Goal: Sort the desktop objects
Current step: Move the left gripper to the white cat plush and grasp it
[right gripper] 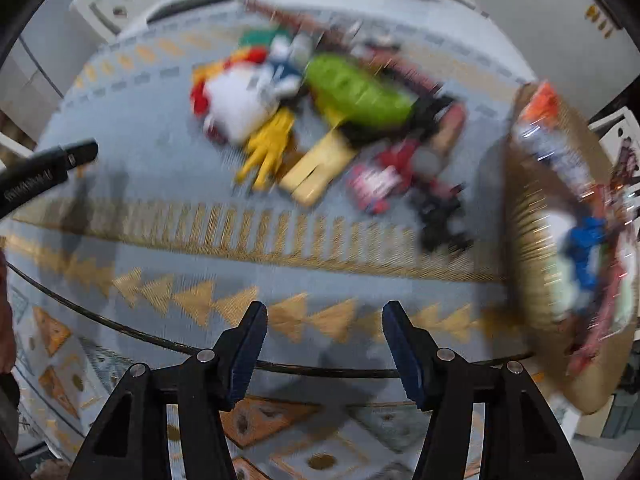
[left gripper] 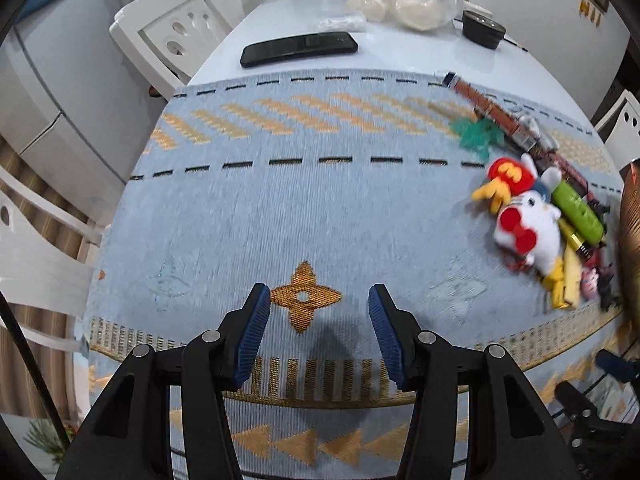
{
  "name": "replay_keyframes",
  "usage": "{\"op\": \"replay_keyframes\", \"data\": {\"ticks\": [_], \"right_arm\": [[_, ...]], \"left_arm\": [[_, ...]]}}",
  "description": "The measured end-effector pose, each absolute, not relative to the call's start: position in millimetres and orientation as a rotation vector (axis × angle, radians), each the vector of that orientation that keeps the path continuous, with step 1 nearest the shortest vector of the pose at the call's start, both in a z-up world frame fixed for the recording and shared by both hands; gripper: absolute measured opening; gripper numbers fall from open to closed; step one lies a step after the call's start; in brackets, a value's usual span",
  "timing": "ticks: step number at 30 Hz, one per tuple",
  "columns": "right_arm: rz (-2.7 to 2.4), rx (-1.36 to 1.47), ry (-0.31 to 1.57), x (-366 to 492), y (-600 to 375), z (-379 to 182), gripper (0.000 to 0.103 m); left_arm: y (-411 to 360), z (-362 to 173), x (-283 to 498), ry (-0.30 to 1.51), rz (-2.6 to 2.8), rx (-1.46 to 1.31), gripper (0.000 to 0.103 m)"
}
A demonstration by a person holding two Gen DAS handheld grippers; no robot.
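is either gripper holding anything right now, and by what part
Nothing is held. The left gripper and right gripper both stand open over the cloth, with only fabric showing between the pads.

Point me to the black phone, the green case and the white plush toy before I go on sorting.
black phone [left gripper: 299,49], left wrist view, middle of its dark screen.
green case [left gripper: 579,211], left wrist view, centre of its upper face.
white plush toy [left gripper: 532,232], left wrist view, on its white body.
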State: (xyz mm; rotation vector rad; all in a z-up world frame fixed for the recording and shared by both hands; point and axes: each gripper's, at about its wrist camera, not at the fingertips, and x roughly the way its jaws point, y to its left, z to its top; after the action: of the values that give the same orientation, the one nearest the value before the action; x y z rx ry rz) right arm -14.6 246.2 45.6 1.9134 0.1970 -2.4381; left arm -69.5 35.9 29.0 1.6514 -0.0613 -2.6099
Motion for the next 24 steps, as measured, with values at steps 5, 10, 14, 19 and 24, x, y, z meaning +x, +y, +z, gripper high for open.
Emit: {"op": "replay_keyframes", "data": {"ticks": [5, 10, 14, 19, 24], "right_arm": [[-2.584, 1.821, 0.113, -16, 250, 41, 0.063], [-2.691, 1.809, -0.049, -13, 269, 27, 0.102], [-2.743, 1.730, -0.086, -7, 273, 23, 0.103], [-2.781, 1.662, -0.088, -3, 271, 21, 0.103], [-2.823, 1.608, -0.096, -3, 267, 22, 0.103]], "left_arm": [[34, 18, -69, -0.059, -2.634, 1.660, 0.049], [30, 16, -67, -0.017, -2.684, 1.589, 0.056], [20, 10, -64, 0.061, -2.694, 1.493, 0.082], [9, 3, -59, 0.123, -2.698, 1.380, 0.103], [11, 3, -60, 0.102, -2.687, 1.387, 0.103]]}}
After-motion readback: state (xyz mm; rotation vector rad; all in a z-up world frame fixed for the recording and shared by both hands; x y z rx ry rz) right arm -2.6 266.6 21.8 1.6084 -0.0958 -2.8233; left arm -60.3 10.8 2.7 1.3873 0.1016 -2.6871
